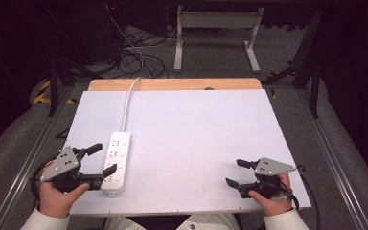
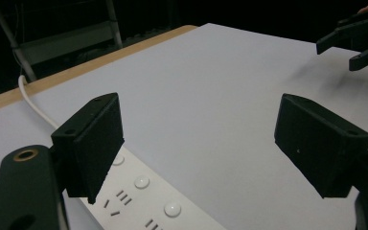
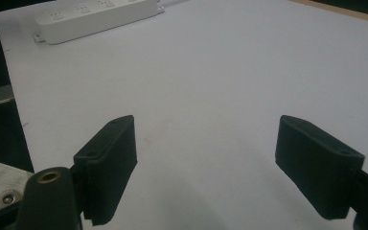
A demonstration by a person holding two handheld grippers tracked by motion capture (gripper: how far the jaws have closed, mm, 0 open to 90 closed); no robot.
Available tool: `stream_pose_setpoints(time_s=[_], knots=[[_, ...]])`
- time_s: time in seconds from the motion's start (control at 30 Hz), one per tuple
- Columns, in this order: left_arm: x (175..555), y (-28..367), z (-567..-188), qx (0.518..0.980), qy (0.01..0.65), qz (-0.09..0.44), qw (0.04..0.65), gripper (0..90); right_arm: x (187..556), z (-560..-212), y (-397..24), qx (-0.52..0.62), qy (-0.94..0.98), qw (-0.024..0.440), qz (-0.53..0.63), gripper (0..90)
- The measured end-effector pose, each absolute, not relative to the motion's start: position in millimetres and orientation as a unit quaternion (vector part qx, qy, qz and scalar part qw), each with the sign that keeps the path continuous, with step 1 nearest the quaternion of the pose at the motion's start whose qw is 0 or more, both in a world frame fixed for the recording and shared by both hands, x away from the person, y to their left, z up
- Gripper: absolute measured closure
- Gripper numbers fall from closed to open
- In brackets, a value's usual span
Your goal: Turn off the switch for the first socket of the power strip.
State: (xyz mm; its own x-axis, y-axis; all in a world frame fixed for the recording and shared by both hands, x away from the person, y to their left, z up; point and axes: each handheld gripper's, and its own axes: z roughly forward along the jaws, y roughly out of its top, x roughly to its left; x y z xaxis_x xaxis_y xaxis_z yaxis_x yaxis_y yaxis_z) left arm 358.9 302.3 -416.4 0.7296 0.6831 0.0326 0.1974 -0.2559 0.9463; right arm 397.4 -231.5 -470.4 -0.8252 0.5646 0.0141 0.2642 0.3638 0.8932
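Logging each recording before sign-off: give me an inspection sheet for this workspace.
Surface: white table top with a wooden far edge, bare but for one item.
Job's things: white power strip lying flat near the left gripper, no plug in it.
Clutter: nothing seen.
Grippers: left gripper open, beside the strip; right gripper open, jaws over bare table.
Cables: the strip's white cord runs off the far edge.
Surroundings: dark floor, tangled floor cables, white metal frame.

Left hand (image 1: 57, 194) and right hand (image 1: 270, 195), entering from the bottom edge in pale sleeves, each hold a gripper low and level: left gripper (image 1: 106, 159) with jaws spread wide and empty, right gripper (image 1: 235, 172) likewise spread and empty.
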Motion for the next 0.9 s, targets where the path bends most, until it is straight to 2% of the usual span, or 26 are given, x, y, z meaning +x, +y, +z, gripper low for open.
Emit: stream_pose_setpoints(time_s=[0.23, 0.67, 0.9], knots=[[351.5, 313.2, -434.3, 0.761, 0.304, 0.201, 0.536, 15.6, 397.5, -470.7, -231.3, 0.255, 0.813, 0.149, 0.502, 22.6], [342.7, 319.6, -460.3, 0.767, 0.307, 0.207, 0.525, 16.3, 397.7, -471.3, -231.1, 0.257, 0.813, 0.148, 0.501, 22.6], [338.3, 325.1, -472.5, 0.744, 0.344, 0.184, 0.542, 17.6, 397.9, -471.5, -231.5, 0.257, 0.813, 0.148, 0.501, 22.7]])
